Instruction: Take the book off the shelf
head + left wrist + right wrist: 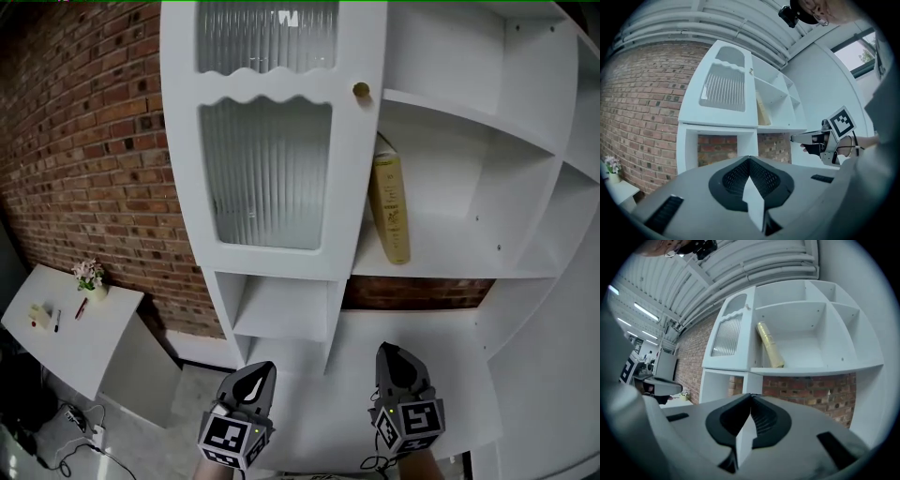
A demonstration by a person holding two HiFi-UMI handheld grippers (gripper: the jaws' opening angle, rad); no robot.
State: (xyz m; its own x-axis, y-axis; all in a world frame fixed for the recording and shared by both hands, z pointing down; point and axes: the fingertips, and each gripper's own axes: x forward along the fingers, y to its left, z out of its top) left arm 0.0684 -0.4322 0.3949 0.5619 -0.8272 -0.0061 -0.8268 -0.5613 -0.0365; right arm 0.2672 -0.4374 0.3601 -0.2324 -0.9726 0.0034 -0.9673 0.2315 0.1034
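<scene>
A yellow book [389, 208] leans against the left wall of an open compartment in the white shelf unit [450, 267]; it also shows in the right gripper view as the book [769, 351] and small in the left gripper view as the book [762, 112]. Both grippers hang low in front of the unit, well below the book and apart from it. My left gripper [253, 377] has its jaws together with nothing between them. My right gripper [397, 364] is likewise shut and empty, roughly under the book's compartment.
A ribbed-glass cabinet door [272, 141] with a brass knob [361, 91] stands left of the book. A brick wall [84, 159] lies behind. A small white table [70, 337] with a flower pot [91, 277] sits at the lower left, cables on the floor.
</scene>
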